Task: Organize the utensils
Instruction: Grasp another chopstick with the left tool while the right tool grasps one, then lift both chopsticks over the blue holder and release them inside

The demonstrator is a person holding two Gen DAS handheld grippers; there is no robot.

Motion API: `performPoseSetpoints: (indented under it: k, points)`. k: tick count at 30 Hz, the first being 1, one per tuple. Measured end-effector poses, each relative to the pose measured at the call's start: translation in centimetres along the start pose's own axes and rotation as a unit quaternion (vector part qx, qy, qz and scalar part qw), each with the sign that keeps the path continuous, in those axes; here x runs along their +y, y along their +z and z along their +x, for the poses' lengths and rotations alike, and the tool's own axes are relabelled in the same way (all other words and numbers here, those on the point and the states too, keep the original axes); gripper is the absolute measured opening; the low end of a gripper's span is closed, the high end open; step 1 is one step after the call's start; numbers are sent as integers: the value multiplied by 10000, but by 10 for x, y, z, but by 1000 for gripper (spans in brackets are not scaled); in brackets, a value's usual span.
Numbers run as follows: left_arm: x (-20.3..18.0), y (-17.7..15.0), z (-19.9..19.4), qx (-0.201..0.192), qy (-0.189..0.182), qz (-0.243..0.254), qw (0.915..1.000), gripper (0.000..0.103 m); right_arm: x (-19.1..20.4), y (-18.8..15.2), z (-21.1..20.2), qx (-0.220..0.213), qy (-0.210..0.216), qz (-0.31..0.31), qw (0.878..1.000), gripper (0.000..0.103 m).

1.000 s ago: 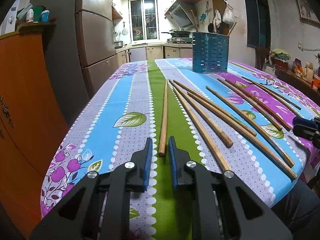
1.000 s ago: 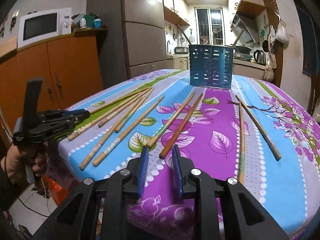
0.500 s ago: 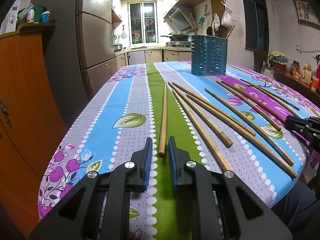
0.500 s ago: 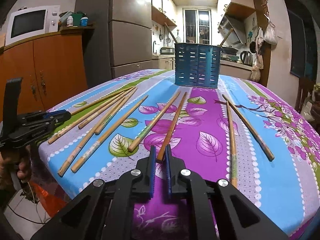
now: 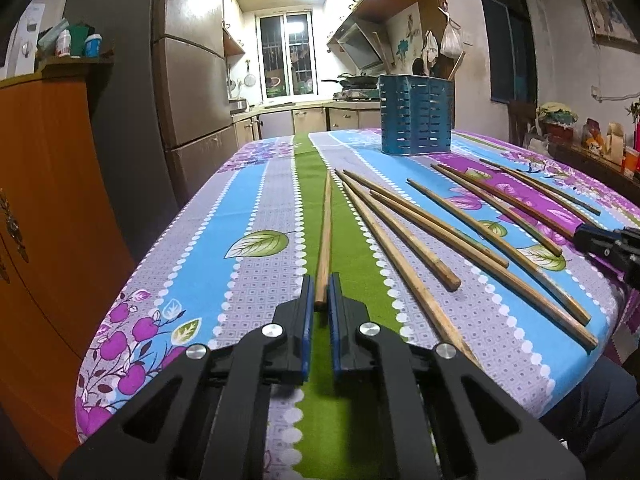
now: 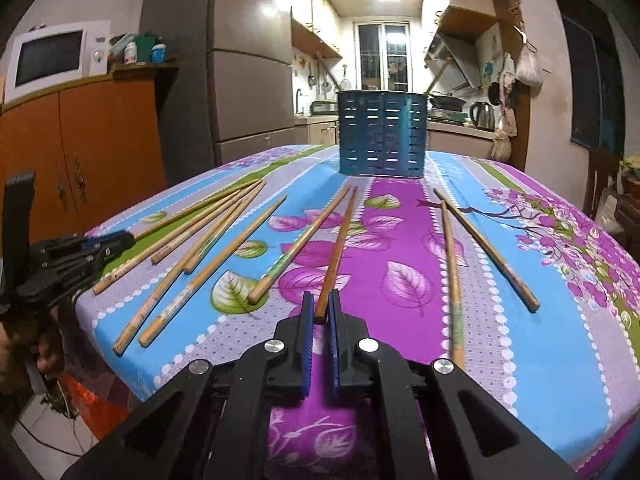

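At the left of the spread, the left gripper [image 5: 318, 304] has its jaws pinching the near end of the chopstick on the green stripe [image 5: 325, 232], which runs up the middle of that wrist view; the other chopsticks fan out to its right on the tabletop [image 5: 256, 216], and the blue slotted holder [image 5: 416, 116] stands at the far end, upper right of centre. In the right wrist view, the right gripper [image 6: 319, 314] pinches the near end of the reddish chopstick [image 6: 338, 252] at frame centre, with the holder straight ahead at top centre. Both grips sit at the very tip, so I judge each stick should be lifted slowly and kept in line, then tipped upright over the holder. Against a second ago, both pairs of jaws have just been closing: then they stood spread around the stick ends, now they press on them.
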State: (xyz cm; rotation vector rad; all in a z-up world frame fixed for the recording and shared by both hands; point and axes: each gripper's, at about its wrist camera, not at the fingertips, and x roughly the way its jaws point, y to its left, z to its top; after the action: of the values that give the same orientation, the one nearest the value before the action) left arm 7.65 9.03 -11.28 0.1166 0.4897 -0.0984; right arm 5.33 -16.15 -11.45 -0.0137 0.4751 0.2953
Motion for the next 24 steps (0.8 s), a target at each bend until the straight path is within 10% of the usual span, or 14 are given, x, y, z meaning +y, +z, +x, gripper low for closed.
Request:
performPoseSetpoints:
  k: [24]
  points:
    - [-8, 138, -50, -1326, -10, 423, 9903, 5, -42, 143, -71, -1391, 292, -644, 9877, 7]
